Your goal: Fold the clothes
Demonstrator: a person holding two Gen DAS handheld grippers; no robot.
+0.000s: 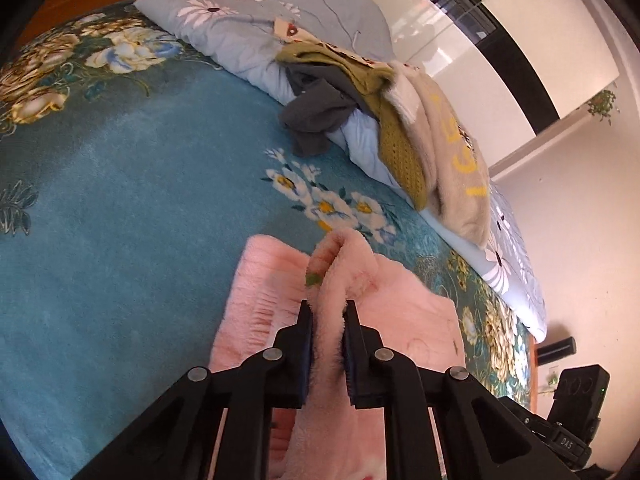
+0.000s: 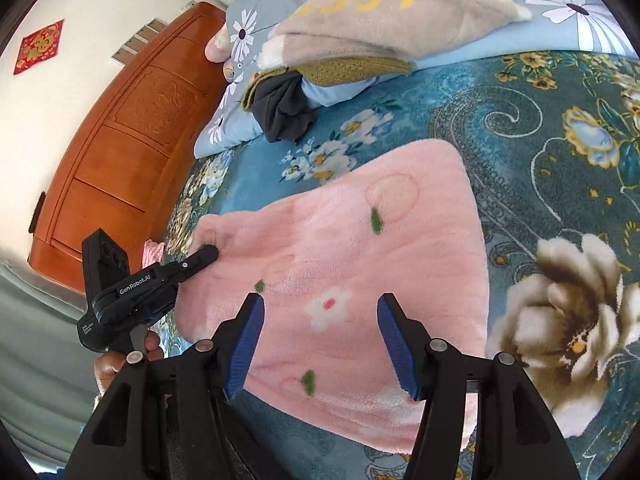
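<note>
The left tool [image 1: 328, 312] pinches a raised fold of the pink fleece garment [image 2: 360, 264] on the bed's teal floral blanket [image 1: 140, 200]; the right tool [image 2: 320, 312] hovers spread over that garment.

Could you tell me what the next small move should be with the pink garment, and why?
Probably close the right hand-held gripper on the near edge of the pink garment. The left hand-held gripper already pinches a raised fold, while the right one hangs open above the fabric, gripping nothing, so a fold likely needs both.

Left tool [image 1: 328, 312] clamped — right tool [image 2: 320, 336] agape.
</note>
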